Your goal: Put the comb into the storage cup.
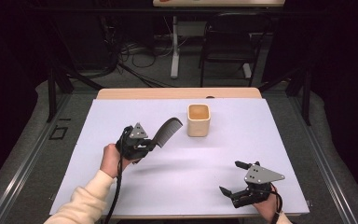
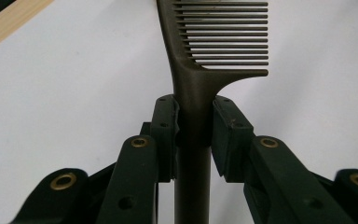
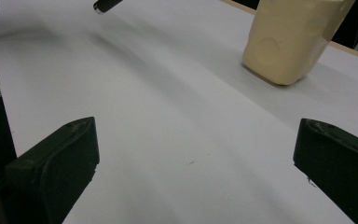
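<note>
A dark brown comb [image 1: 167,131] [image 2: 200,70] is held off the white table sheet, its toothed end pointing toward a cream square cup [image 1: 198,120] [image 3: 291,37]. My left gripper [image 1: 145,145] [image 2: 193,126] is shut on the comb's handle, with a pad pressed on either side of it. The cup stands upright just right of the comb's tip, apart from it. My right gripper [image 1: 233,178] [image 3: 196,158] rests near the table's front right edge, open, with nothing between its jaws.
The white sheet [image 1: 223,154] covers a wooden table [image 1: 177,93] whose far edge shows behind the cup. Beyond it stand a dark chair [image 1: 228,44] and floor cables [image 1: 140,53]. A cable trails from the left gripper along the cream sleeve [image 1: 86,200].
</note>
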The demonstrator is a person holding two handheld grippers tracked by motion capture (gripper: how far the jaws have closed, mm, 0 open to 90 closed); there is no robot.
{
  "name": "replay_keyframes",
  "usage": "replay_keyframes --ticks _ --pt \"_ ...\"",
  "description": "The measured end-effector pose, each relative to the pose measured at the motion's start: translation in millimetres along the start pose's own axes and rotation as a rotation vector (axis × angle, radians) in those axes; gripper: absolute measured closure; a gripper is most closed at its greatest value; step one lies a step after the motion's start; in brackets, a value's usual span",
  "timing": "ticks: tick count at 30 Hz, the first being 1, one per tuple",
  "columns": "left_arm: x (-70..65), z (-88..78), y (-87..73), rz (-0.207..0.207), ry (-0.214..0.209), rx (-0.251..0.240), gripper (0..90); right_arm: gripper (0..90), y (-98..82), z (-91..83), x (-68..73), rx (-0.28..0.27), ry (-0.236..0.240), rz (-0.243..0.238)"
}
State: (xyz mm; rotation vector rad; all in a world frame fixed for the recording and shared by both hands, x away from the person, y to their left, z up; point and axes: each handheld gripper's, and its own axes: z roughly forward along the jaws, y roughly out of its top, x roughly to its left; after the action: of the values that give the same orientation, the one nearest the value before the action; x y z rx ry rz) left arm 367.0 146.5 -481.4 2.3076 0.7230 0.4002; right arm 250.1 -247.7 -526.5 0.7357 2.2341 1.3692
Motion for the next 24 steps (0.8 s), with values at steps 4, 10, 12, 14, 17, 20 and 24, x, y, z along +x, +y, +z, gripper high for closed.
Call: replay_keyframes --ticks 4,10,12,14,17,20,24 --pt "1.3 0.8 1.3 -0.009 0.002 -0.007 72.3 0.0 0.0 -0.1 0.1 0.0 0.0 0.002" --pt "6.0 1.1 6.5 -0.021 0.008 -0.033 72.2 0.0 0.0 0.0 -0.1 0.0 -0.001 0.0" --pt "7.0 1.0 7.7 -0.022 0.012 -0.035 72.2 0.0 0.1 -0.3 0.2 -0.001 -0.002 0.002" --pt "7.9 1.1 8.6 -0.023 0.017 -0.04 72.2 0.0 0.0 -0.4 0.1 -0.001 -0.002 0.003" --pt "9.8 0.6 10.3 -0.026 0.019 -0.044 72.3 0.0 0.0 -0.2 0.1 -0.002 -0.001 0.002" --pt "11.4 0.5 12.3 -0.029 0.018 -0.045 72.2 0.0 0.0 -0.2 0.1 -0.001 -0.001 0.002" --pt "12.9 1.2 14.6 -0.029 0.022 -0.049 72.2 0.0 0.1 -0.2 0.2 -0.001 -0.001 0.003"
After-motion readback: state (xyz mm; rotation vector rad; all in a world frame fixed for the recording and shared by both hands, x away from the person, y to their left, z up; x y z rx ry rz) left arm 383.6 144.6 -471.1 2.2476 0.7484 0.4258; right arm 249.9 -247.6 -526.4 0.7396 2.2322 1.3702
